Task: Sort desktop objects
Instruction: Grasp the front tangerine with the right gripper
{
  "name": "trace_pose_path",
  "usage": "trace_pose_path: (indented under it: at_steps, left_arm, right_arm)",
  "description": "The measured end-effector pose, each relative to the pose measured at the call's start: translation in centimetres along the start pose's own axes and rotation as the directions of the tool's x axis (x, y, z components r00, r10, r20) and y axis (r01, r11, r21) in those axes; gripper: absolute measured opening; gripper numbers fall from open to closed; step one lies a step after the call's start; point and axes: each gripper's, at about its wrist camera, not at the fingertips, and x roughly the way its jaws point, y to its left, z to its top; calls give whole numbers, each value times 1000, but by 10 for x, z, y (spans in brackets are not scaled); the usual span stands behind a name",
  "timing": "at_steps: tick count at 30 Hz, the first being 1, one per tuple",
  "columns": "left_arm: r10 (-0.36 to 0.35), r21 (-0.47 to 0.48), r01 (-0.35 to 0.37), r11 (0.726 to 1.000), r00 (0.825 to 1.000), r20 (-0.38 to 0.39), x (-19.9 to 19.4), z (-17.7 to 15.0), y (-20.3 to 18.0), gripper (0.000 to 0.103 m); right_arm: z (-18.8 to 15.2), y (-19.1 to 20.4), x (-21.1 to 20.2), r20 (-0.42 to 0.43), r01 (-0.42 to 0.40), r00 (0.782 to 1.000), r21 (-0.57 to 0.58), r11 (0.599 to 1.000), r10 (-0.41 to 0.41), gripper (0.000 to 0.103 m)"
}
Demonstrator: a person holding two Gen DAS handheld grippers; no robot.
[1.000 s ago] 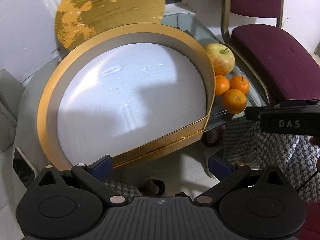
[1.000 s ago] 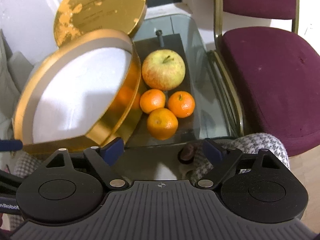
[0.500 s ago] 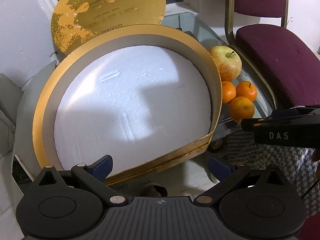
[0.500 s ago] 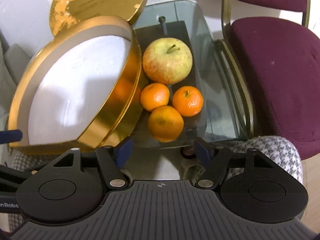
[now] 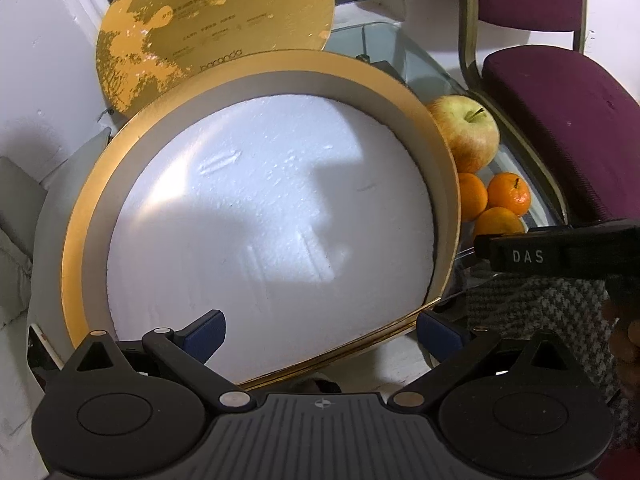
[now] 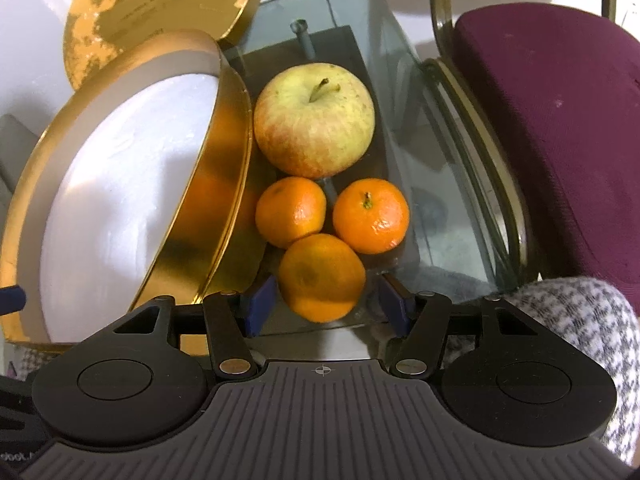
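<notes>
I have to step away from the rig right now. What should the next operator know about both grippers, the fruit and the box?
Left gripper: open, holding nothing, facing the gold round box, which is tilted and holds only white foam.
Right gripper: open, fingers either side of the nearest orange, not closed on it.
Fruit: one apple and three oranges sit on the glass table, right of the box. The gold lid stands behind the box.
Done: no fruit is in the box.
Left: probably grip the nearest orange first, then move the other fruit.

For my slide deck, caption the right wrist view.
Open right tool straddles the nearest tangerine, beside an apple and gold round box.
</notes>
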Motion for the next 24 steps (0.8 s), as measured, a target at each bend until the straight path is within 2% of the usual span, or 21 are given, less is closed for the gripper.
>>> trace_pose_path:
  at_steps: [3,5,8,18,24]
  left_arm:
    - [2,-4,-2,1000,1000,-9,1,-1,1,102]
    - [4,-5,-4,1000,1000,-11,1,-1,2,102]
    - [3,-8,-3,1000,1000,-11,1,-2,3,102]
    - [-1,-17,2,1000,999,40,-21,-10,4,102]
    - [0,-87,7,996,997,77,-38,-29,18,102]
  right_arm:
    - [3,3,5,-4,7,1000,-5,1000,-7,62]
    - [3,4,7,-8,13,1000,-2,1000,-13,54]
    - [3,4,7,-5,22,1000,2,1000,-22,50]
    - [-4,8,-21,5,-21,1000,16,1000,21,49]
    - [-16,10,-56,45,-51,998,24,998,50,49]
